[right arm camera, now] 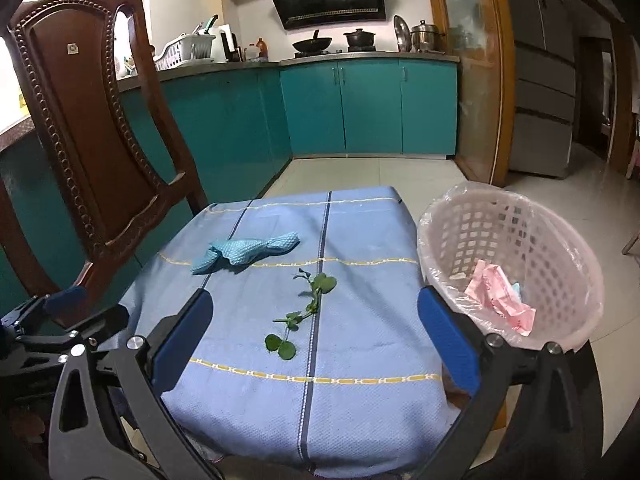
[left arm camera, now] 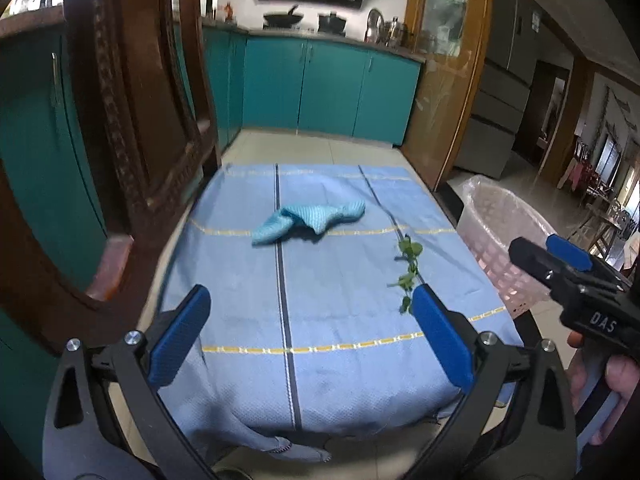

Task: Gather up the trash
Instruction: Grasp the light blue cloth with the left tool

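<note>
Table: a small table under a blue tablecloth point(right arm camera: 360, 392) with 2 dark stripes and yellow cross lines.
Chair: a carved brown wooden chair point(right arm camera: 80, 120) stands at the table's left side, touching or just beside the cloth edge.
Bin: a pink lattice basket point(right arm camera: 560, 248) lined with a clear bag, just beside the table's right edge; crumpled pink paper point(right arm camera: 500, 296) lies inside.
Left gripper: left gripper point(left arm camera: 310, 336) hangs over the near end of the table, blue pads wide apart, nothing between them.
Right gripper: right gripper point(right arm camera: 316, 340) has its pads spread wide too, empty, above the near half of the cloth.
Rag: a light blue rag point(right arm camera: 248, 254) lies bunched toward the far left of the cloth.
Trash: a green leafy sprig point(right arm camera: 308, 308) lies on the cloth by the right dark stripe, nearer than the rag, between the right gripper's open fingers in its own view, untouched.
</note>
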`<action>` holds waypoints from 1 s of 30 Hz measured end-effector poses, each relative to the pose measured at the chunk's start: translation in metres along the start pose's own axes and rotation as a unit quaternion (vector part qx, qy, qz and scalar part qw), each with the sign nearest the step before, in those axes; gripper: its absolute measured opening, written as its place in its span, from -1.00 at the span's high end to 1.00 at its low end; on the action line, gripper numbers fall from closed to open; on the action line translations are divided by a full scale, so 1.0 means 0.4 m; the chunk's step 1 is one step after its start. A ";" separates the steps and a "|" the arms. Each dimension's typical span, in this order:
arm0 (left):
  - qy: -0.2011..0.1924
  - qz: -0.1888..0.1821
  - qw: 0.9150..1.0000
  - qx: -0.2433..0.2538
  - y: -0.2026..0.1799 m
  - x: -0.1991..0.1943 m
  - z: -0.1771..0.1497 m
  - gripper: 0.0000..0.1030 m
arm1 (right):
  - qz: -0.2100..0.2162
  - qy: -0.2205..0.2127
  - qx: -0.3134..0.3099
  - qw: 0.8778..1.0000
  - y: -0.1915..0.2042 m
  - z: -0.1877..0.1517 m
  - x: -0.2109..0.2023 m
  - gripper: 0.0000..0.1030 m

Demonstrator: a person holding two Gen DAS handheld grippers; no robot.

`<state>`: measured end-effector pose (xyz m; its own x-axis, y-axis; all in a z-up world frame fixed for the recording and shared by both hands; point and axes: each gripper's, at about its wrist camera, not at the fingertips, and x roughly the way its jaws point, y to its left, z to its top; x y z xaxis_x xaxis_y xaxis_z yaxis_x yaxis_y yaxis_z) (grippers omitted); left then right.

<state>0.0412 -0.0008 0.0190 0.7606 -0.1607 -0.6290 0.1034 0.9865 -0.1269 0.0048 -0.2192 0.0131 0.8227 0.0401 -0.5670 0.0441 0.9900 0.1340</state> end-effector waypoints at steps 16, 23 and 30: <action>0.005 0.010 0.999 0.043 -0.039 0.032 0.007 -0.94 | -0.005 0.005 0.013 1.000 -0.012 0.010 0.014 -0.94; 0.030 0.034 0.988 0.150 -0.092 0.219 0.116 -0.94 | 0.000 0.008 0.015 1.000 -0.013 0.010 0.018 -0.94; 0.095 0.068 0.973 0.197 -0.087 0.451 0.164 -0.55 | -0.005 0.023 0.021 0.999 -0.024 0.009 0.040 -0.93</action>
<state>0.2170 -0.0623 -0.0397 0.6558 0.0066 -0.7549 0.2766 0.9283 0.2484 0.0195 -0.2286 0.0056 0.7954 0.0371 -0.6050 0.0774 0.9837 0.1621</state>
